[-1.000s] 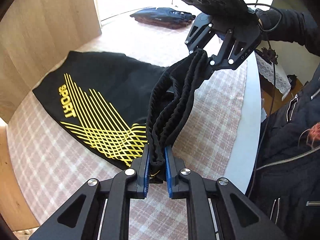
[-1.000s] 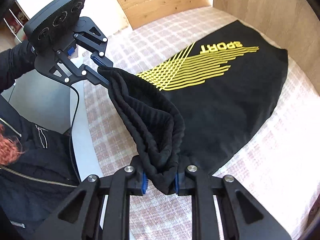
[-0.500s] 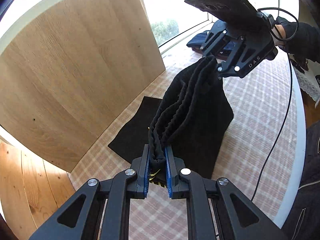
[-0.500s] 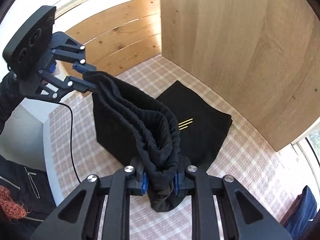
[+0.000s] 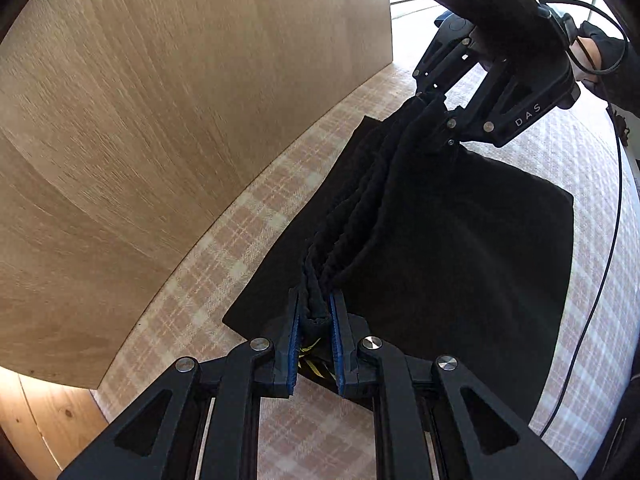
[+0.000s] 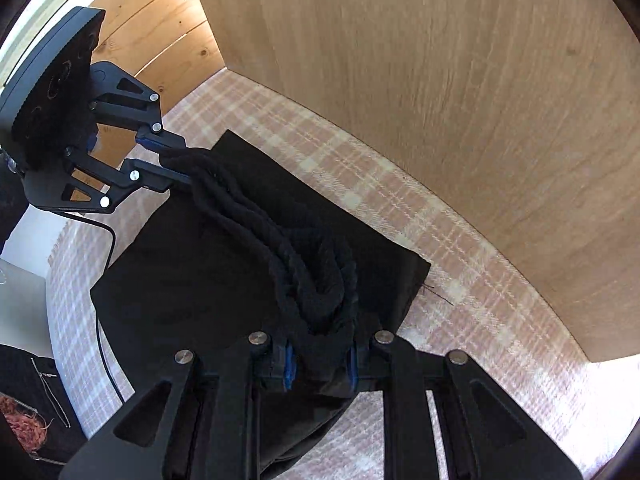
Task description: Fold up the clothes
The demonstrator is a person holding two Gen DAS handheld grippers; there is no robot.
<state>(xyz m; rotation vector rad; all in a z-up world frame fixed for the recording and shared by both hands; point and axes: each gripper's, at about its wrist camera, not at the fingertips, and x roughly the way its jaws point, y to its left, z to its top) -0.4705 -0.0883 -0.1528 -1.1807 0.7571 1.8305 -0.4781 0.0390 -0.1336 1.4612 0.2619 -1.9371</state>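
Both the left gripper [image 5: 314, 334] and right gripper [image 6: 320, 354] pinched the ribbed hem of the black garment [image 5: 460, 248], stretched between them toward twelve o'clock above the checked tablecloth [image 5: 224, 264]; uneven lowering might skew the fold.

Both grippers — right gripper [image 6: 320, 364] & left gripper [image 6: 170, 160] — clamp black garment's [image 6: 192, 276] ribbed hem.

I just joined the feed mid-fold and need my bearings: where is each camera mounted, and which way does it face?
Left wrist: on the left tool, looking along the black garment to the right tool; a gloved wrist shows.
Right wrist: on the right tool, looking back toward the left tool; a dark jacket shows lower left.
Shared: garment, plaid tablecloth, wooden panel, both tools shut on the bunched edge.
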